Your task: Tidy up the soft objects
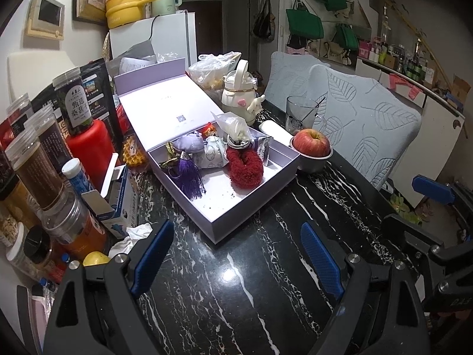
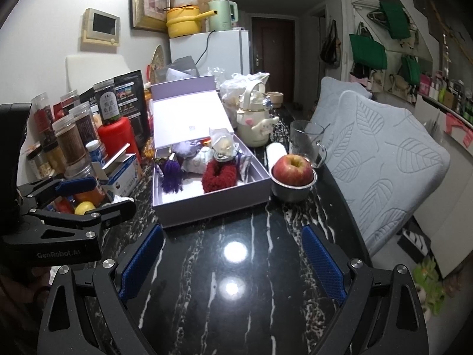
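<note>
An open lilac box sits on the black marble table. Inside lie a red fuzzy scrunchie, a purple tassel, a lilac pouch, a white patterned pouch and a small plastic bag. My left gripper is open and empty, just in front of the box. My right gripper is open and empty, also short of the box. The left gripper also shows at the left of the right wrist view.
A red apple sits in a steel bowl right of the box. A glass mug, a white kettle-shaped bottle, jars and a tissue box crowd the left. Padded chairs stand on the right.
</note>
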The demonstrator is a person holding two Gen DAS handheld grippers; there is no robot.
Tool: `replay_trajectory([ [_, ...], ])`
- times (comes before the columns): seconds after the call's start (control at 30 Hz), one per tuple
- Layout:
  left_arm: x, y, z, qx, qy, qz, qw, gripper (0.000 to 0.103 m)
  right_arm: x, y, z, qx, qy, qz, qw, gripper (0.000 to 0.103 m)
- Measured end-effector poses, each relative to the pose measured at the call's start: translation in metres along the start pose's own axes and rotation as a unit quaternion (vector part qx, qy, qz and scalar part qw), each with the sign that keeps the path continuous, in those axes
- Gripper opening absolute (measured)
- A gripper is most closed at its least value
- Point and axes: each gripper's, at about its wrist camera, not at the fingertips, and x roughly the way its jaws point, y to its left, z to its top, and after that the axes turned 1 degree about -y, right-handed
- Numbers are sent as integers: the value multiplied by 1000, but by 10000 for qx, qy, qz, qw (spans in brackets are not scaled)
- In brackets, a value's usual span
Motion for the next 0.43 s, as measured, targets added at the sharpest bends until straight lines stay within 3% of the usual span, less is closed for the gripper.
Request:
replay_trajectory([
  [0.43,3,5,-2,-25,30,65,10000,89,5,0,-2,-10,65,-8,10000,96],
])
